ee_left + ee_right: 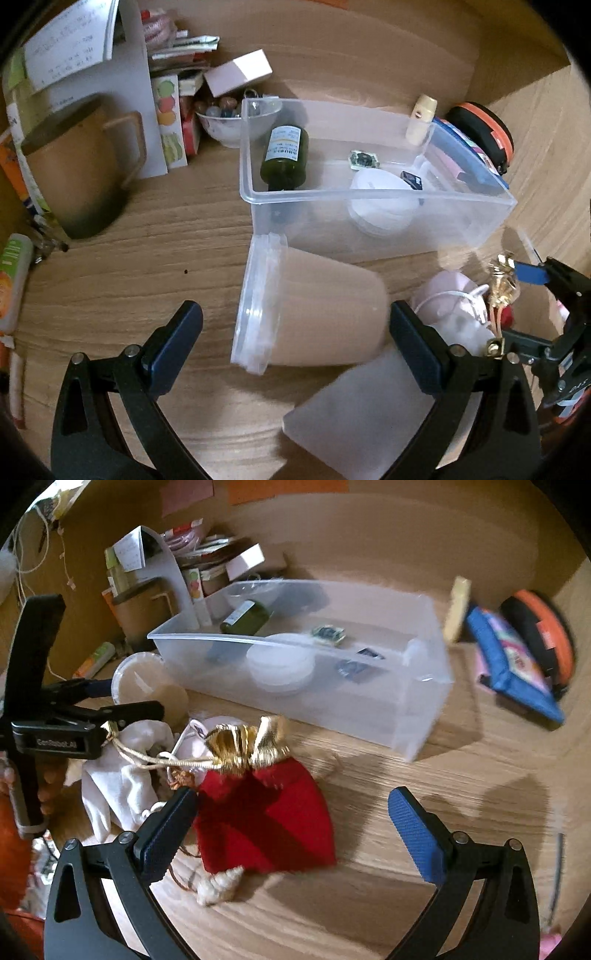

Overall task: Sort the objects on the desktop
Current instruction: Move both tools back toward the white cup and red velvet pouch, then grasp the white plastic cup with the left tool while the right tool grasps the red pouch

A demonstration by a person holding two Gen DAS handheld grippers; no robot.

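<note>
At nine o'clock of the red pouch the left gripper stands with jaws apart around a tipped tub; the pouch lies between the spread fingers of the right gripper, with the bin at twelve. It looks soft and light — best pinched at the gold neck. Only the right view shows the pouch whole — the left shows its gold cord.

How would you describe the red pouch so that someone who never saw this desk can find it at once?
Find the clear plastic bin in the middle of the wooden desk. Just in front of it lies the red pouch, beside some white cloth. It is the only red fabric bag, with a shiny gold top and a gold cord.
</note>
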